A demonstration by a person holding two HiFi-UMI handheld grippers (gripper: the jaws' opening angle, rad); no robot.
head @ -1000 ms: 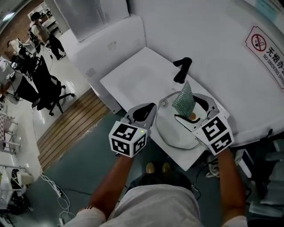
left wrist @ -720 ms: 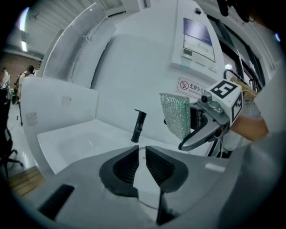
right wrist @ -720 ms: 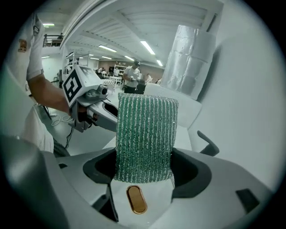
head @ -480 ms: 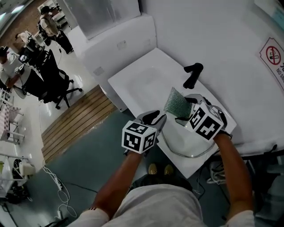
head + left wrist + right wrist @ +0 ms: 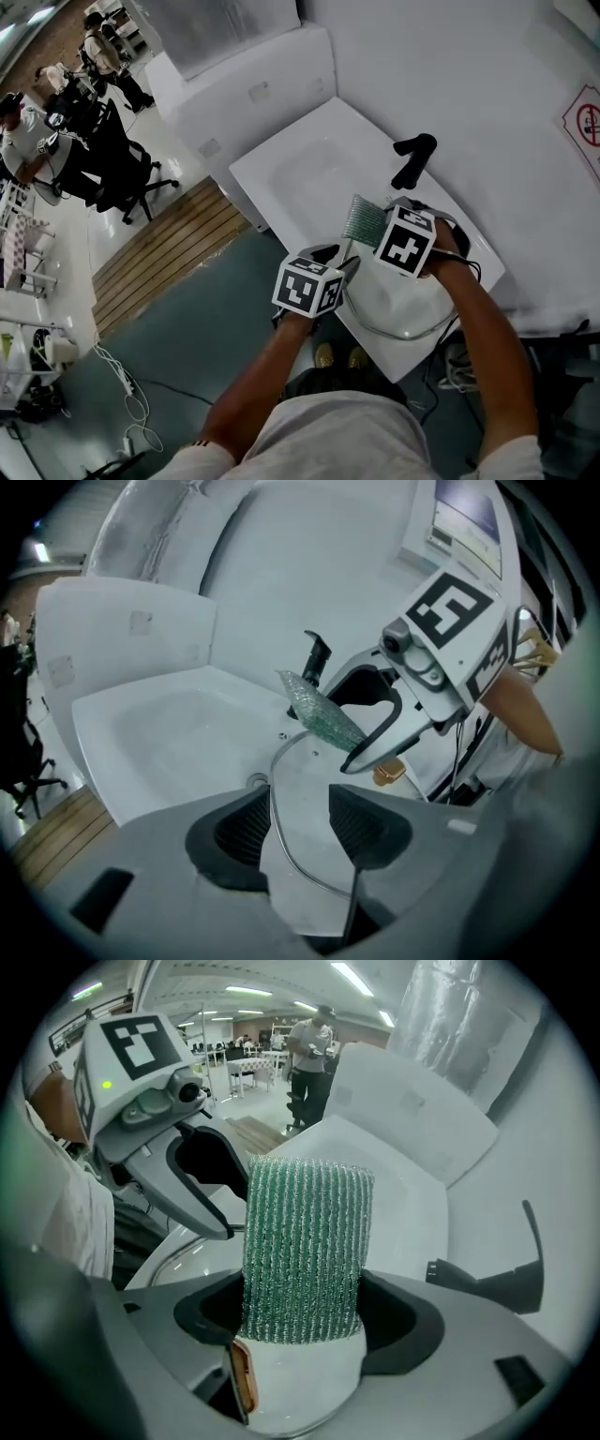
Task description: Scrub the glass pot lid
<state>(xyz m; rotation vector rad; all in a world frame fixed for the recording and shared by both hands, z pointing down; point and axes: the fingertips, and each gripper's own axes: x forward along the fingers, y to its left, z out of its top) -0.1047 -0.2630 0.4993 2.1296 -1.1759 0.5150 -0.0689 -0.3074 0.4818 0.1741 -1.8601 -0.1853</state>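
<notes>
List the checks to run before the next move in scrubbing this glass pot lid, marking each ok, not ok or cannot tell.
1. Right gripper clamped on green scrubber: ok.
2. Left gripper holding glass lid: not ok; its jaws have just been opening, the lid's rim between them, ungripped.
3. Lid lying flat on counter: cannot tell.
4. Scrubber touching lid: cannot tell.
5. Black faucet clear of both grippers: ok.

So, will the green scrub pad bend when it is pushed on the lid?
Likely only a little: the pad stands straight out of the right gripper without drooping. Its knitted mesh looks light and rough, so it should hardly slip.
</notes>
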